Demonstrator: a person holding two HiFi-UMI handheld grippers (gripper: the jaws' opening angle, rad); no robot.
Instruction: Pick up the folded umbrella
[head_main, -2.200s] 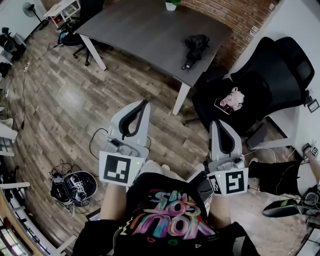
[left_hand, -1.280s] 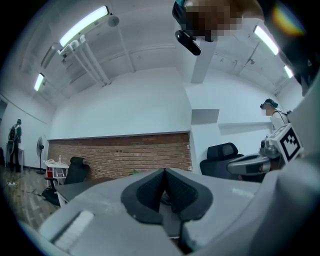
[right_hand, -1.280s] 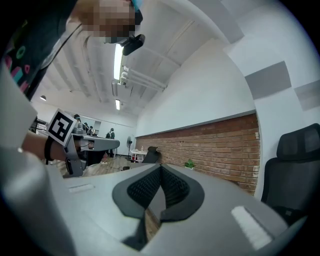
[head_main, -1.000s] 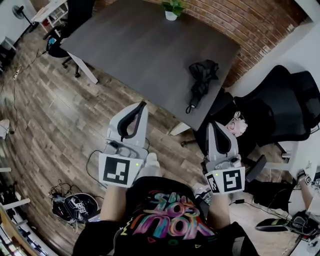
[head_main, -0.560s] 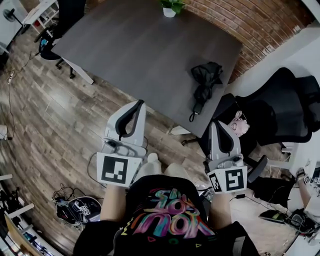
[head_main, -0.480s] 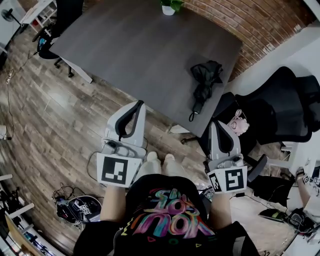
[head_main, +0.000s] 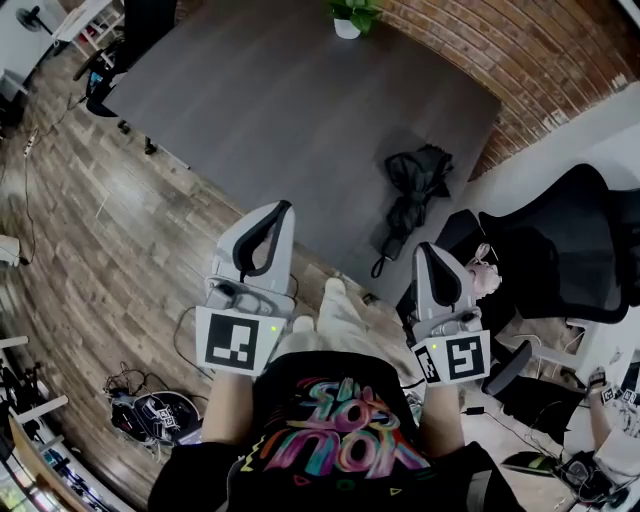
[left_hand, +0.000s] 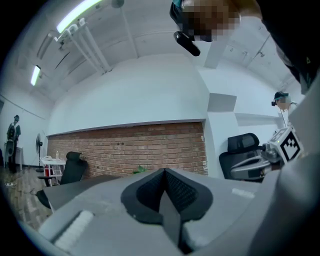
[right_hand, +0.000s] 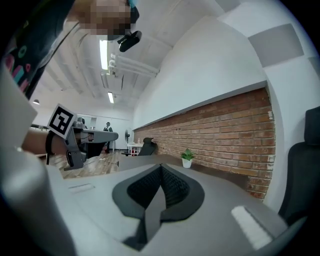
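The folded black fabric umbrella (head_main: 412, 200) lies near the right corner of the dark grey table (head_main: 270, 100) (handle end toward the person), closer than a second ago. Near it, the right hand-held gripper (head_main: 428, 252) is closed and empty. The left hand-held gripper (head_main: 280, 210) is too.

Folded umbrella (head_main: 412, 195) showing black, centre right. Bench (head_main: 260, 100) appearing dark grey. Brick wall (head_main: 470, 40) showing red-brown, upper right. Floor (head_main: 100, 250) showing brown planks. Left gripper (head_main: 284, 206), right gripper (head_main: 425, 248) showing pale grey, black-white square markers.
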